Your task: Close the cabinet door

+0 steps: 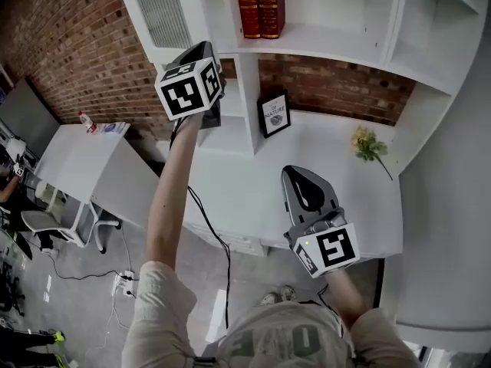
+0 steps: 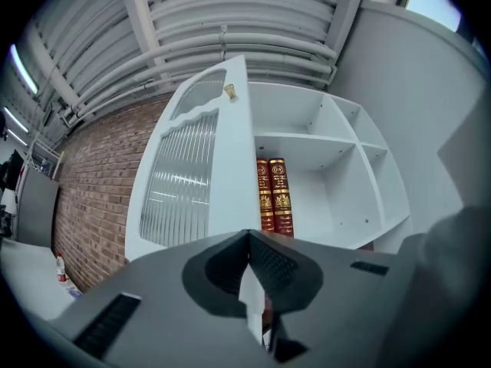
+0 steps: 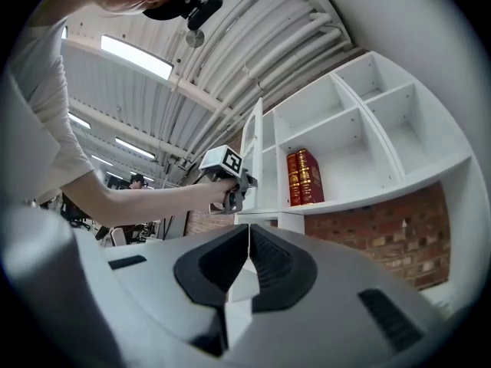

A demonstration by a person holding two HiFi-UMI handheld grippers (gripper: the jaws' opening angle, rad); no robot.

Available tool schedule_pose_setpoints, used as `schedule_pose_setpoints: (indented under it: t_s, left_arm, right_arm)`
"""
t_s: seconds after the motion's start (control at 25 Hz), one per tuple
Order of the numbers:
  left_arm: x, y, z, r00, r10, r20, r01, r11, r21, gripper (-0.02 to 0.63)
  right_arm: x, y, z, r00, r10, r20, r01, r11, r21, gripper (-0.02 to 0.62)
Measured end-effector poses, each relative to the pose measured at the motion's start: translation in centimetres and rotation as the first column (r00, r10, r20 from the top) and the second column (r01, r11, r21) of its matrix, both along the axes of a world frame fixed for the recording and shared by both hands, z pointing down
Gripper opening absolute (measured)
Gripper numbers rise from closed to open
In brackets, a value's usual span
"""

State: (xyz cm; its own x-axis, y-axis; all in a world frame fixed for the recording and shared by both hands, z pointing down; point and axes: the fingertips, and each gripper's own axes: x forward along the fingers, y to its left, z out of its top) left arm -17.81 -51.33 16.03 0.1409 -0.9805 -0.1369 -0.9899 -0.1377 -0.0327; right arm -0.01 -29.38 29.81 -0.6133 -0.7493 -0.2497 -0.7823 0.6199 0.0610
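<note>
The white cabinet door [image 2: 196, 167], with ribbed glass and a small gold knob [image 2: 229, 91], stands swung out from the shelf unit [image 2: 337, 167]. Two red books [image 2: 271, 194] stand upright in the compartment behind it. My left gripper [image 2: 249, 236] is shut with nothing between its pads, and points at the door's lower part from close by; I cannot tell whether it touches. In the head view the left gripper [image 1: 198, 50] is raised just under the door [image 1: 157, 10]. My right gripper [image 1: 298, 176] is shut and empty, low over the white desk [image 1: 230, 198]. The right gripper view shows the door [image 3: 255, 156] edge-on.
A small framed picture [image 1: 274, 114] and yellow flowers [image 1: 368, 146] sit on the desk against the brick wall. A white side table [image 1: 77, 159] stands to the left, with a chair beside it. Cables and a power strip [image 1: 123, 282] lie on the floor.
</note>
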Motion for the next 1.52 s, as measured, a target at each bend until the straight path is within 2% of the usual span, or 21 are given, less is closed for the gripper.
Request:
schedule_pose_setpoints:
  t_s: [0.12, 0.28, 0.4, 0.76, 0.96, 1.52]
  left_arm:
    - [0.5, -0.8, -0.4, 1.0, 0.001, 0.019, -0.001, 1.0, -0.003, 0.012]
    - [1.2, -2.1, -0.3, 1.0, 0.009, 0.026, -0.009, 1.0, -0.007, 0.012]
    - [1.5, -3.1, -0.4, 1.0, 0.009, 0.028, -0.009, 1.0, -0.006, 0.012]
    - [2.6, -6.0, 0.1, 0.999, 0.024, 0.041, -0.023, 0.999, -0.028, 0.012]
    - [2.9, -7.5, 0.1, 0.998, 0.007, 0.062, -0.007, 1.0, -0.008, 0.012]
    - [3.3, -9.6, -0.1, 0.999, 0.017, 0.029, -0.018, 1.0, 0.005, 0.012]
  right_arm:
    - [1.2, -1.1, 0.3, 1.0, 0.025, 0.018, -0.024, 0.999, -0.023, 0.017]
    - [1.0, -1.3, 0.2, 0.996, 0.066, -0.061, -0.064, 0.997, 0.043, 0.017]
    - [0.8, -1.5, 0.1, 0.994, 0.072, -0.086, -0.067, 0.996, 0.066, 0.017]
    - [2.2, -3.6, 1.5, 0.99, 0.102, -0.099, -0.098, 0.994, 0.048, 0.017]
    - [2.6, -4.9, 2.1, 0.988, 0.108, -0.108, -0.105, 0.994, 0.041, 0.017]
    - [3.5, -7.6, 2.4, 0.987, 0.125, -0.103, -0.122, 0.992, 0.031, 0.017]
